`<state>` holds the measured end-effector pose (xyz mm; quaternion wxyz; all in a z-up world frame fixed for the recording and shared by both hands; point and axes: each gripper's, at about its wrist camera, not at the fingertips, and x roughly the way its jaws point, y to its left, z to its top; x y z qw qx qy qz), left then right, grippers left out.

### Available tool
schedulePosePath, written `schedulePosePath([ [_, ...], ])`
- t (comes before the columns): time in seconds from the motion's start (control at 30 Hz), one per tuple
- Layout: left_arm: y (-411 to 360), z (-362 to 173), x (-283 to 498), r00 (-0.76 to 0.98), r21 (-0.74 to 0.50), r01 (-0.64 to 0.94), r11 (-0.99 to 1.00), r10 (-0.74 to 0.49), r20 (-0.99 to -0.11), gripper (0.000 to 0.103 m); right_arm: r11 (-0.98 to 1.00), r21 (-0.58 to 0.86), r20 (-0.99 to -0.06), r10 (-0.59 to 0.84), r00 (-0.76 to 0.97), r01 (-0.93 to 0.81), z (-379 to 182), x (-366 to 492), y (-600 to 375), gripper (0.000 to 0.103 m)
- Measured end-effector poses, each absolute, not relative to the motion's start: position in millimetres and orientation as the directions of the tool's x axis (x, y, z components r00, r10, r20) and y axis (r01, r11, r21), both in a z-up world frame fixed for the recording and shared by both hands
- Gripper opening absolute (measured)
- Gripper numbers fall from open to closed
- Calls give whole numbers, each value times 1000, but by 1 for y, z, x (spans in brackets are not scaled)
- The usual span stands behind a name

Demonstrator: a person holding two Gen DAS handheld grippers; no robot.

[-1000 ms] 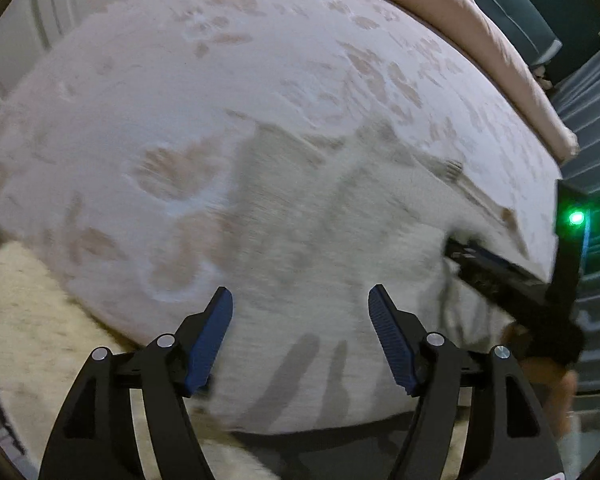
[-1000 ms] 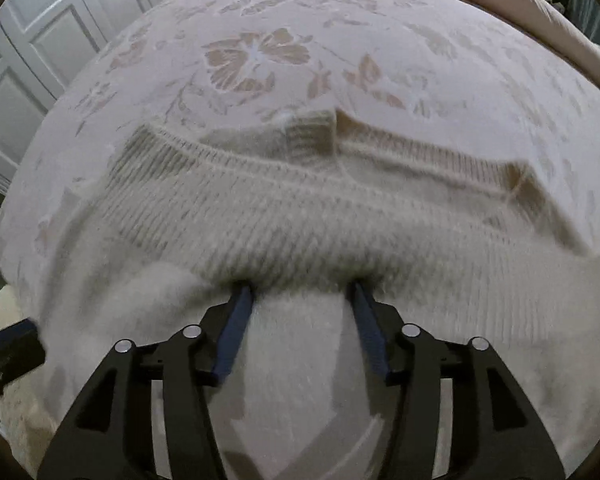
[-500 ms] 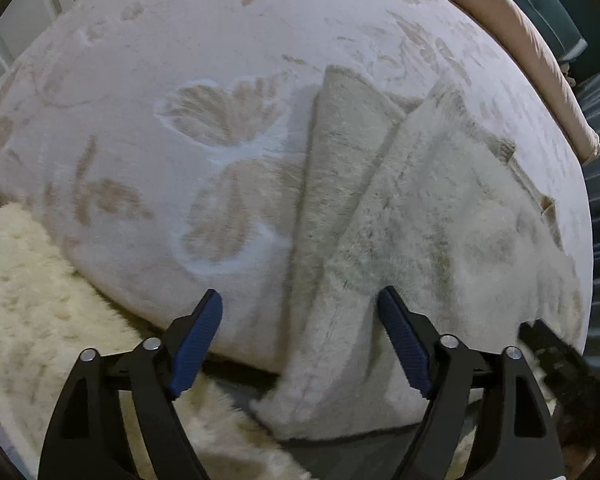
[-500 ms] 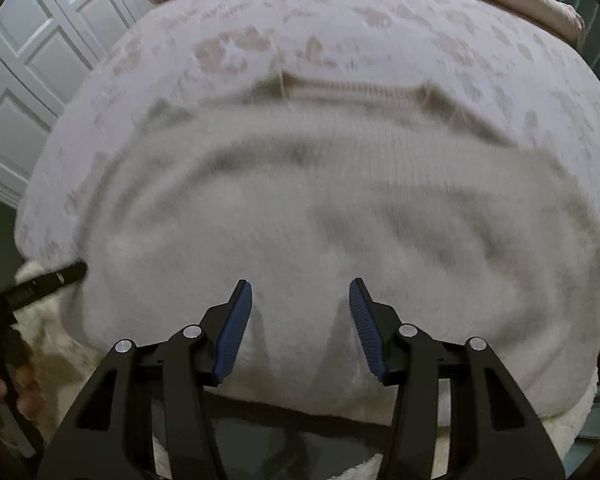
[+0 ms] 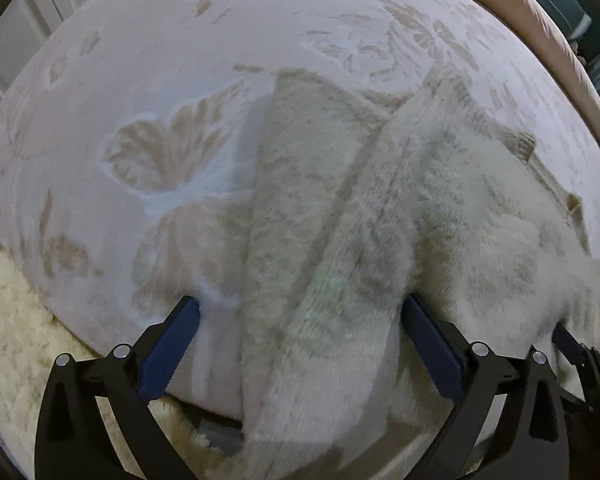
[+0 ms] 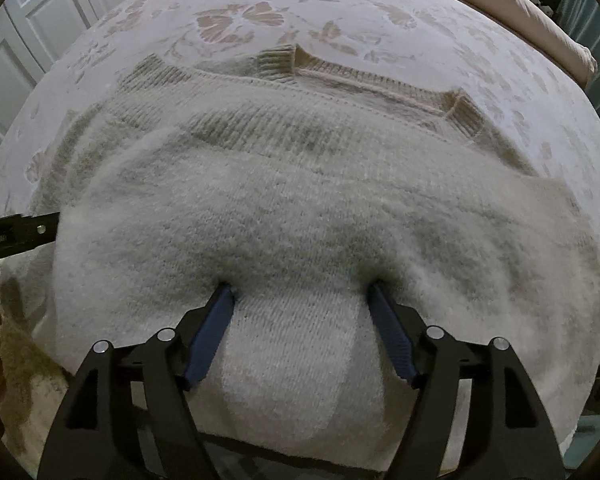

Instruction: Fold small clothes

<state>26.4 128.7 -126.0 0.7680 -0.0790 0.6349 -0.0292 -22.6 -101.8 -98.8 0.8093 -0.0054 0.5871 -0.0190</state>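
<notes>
Since a second ago, both grippers have been brought down onto the sweater (image 6: 300,208), spread on the floral bed (image 5: 148,80). Left gripper (image 5: 300,340) and right gripper (image 6: 300,332) are seen spread apart, astride folded edges.

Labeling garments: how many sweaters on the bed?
1: a fuzzy cream sweater spread across the bed's near edge, hem overhanging; anything beneath it is hidden.
</notes>
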Motion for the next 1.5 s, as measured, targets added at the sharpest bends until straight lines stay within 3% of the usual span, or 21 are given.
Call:
schedulePosePath([
  [0.4, 112, -125, 55, 176, -203, -63, 977, -189, -966, 96, 1000, 10, -939, 8, 344, 3, -105, -14, -103, 83],
  [0.47, 107, -121, 60, 169, -249, -56, 967, -236, -957, 83, 1000, 22, -935, 21, 353, -2, -105, -14, -104, 84],
  [0.5, 103, -118, 63, 164, -273, -42, 961, -262, -951, 66, 1000, 25, -934, 25, 357, -4, -105, -15, -104, 84],
  [0.53, 98, -114, 64, 153, -306, -25, 952, -298, -942, 41, 999, 32, -932, 32, 362, -6, -105, -16, -105, 84],
  [0.6, 89, -106, 67, 138, -344, -17, 939, -338, -931, 23, 999, 47, -927, 46, 371, -6, -102, -19, -105, 84],
  [0.83, 28, -27, 50, 238, -382, 184, 906, -418, -877, 22, 988, 154, -899, 142, 414, -4, -82, -40, -119, 83],
  [1.0, -39, 7, 30, 257, -364, 350, 863, -462, -849, 22, 969, 229, -871, 164, 463, 88, -62, -68, -157, 83],
  [1.2, -122, -3, 20, 178, -379, 462, 802, -503, -846, 22, 941, 245, -863, 103, 495, 232, -52, -104, -213, 83],
  [1.5, -170, -46, 1, 179, -201, 533, 822, -342, -922, 25, 894, 266, -861, 52, 507, 360, -53, -130, -260, 83],
])
